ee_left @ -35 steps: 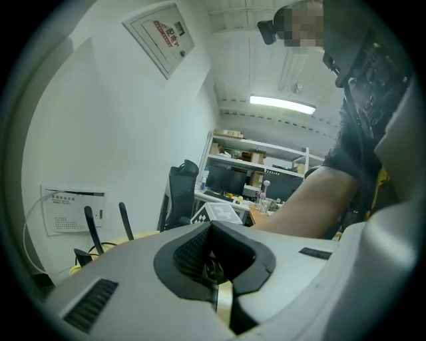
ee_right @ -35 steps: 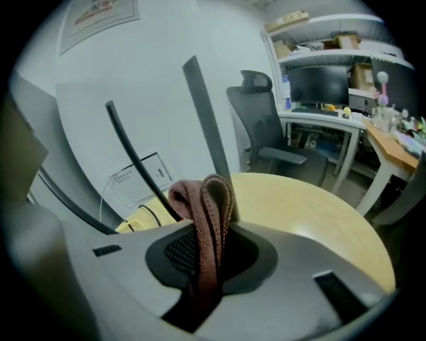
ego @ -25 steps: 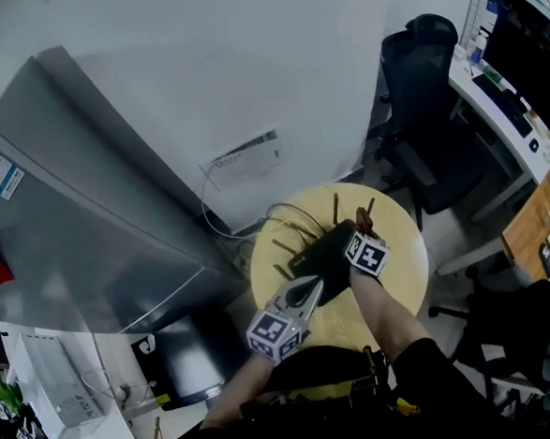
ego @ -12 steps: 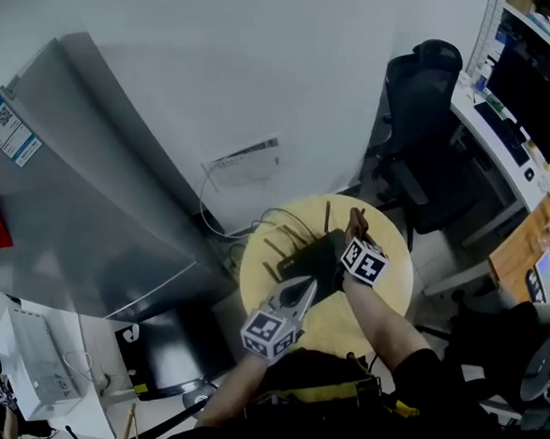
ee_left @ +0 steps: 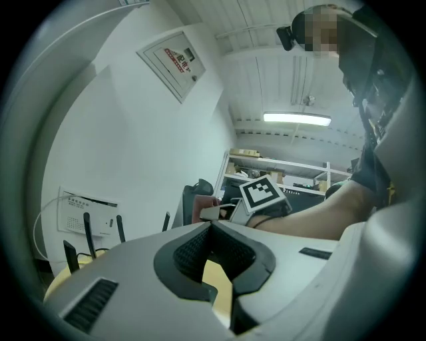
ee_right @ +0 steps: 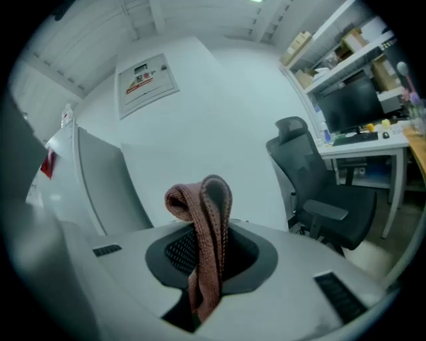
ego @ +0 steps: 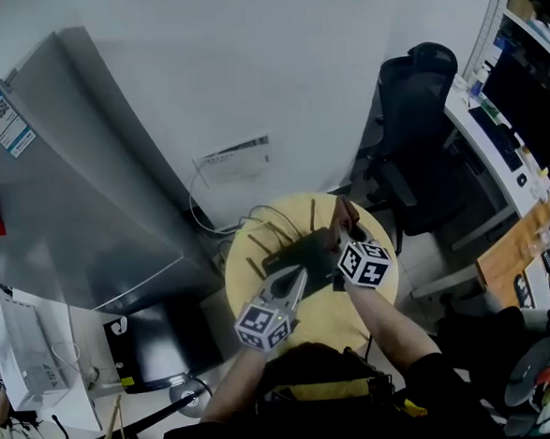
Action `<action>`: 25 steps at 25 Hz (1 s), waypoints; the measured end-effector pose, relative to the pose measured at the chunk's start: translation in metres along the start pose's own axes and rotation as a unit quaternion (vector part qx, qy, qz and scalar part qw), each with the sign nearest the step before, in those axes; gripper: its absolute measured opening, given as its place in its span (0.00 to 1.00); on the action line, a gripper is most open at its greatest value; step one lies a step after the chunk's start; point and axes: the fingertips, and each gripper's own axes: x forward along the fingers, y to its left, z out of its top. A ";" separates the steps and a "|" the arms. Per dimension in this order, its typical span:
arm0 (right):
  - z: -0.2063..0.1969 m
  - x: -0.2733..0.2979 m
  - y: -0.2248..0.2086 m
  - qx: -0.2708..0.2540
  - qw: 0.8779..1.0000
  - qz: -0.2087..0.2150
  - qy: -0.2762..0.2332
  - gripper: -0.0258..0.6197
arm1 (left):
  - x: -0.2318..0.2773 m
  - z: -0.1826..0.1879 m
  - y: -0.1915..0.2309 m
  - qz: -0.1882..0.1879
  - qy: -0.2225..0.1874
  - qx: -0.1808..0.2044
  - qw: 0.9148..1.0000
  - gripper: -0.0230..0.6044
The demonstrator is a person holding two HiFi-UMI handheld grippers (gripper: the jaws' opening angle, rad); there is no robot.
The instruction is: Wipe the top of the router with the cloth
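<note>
At router (ego: 298, 257) edge, right gripper (ee_right: 200, 258) clamps cloth (ee_right: 208, 200)

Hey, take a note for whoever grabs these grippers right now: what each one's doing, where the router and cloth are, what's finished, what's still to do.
Left claw: shut, nothing in it, at the near side of the router.
Right claw: shut on the cloth, with a fold standing above the tips, at the router's far right corner.
Router: black, antennas up, on the round yellow table.
Done: the cloth is gripped and brought to the router. How much of the top is wiped cannot be told.
Left: draw the cloth across the whole top.
</note>
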 end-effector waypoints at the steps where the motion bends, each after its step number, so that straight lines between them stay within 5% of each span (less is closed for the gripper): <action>1: -0.006 -0.003 0.004 -0.018 1.000 0.011 0.011 0.14 | 0.001 0.001 0.000 0.004 -0.003 -0.002 1.000 0.03; 6: -0.070 -0.011 -0.007 -0.091 0.991 0.020 0.099 0.14 | 0.002 0.002 0.001 0.019 -0.010 -0.004 1.000 0.03; 13: -0.131 -0.016 -0.064 -0.052 0.980 -0.031 0.191 0.14 | 0.003 -0.008 0.007 0.049 0.000 -0.011 0.999 0.03; 20: -0.143 0.000 -0.108 0.140 0.959 -0.090 0.229 0.14 | 0.006 -0.015 0.009 0.067 0.015 -0.015 0.998 0.03; 25: -0.143 0.020 -0.115 0.203 0.947 -0.090 0.233 0.14 | 0.005 -0.015 0.012 0.085 0.021 -0.011 0.996 0.03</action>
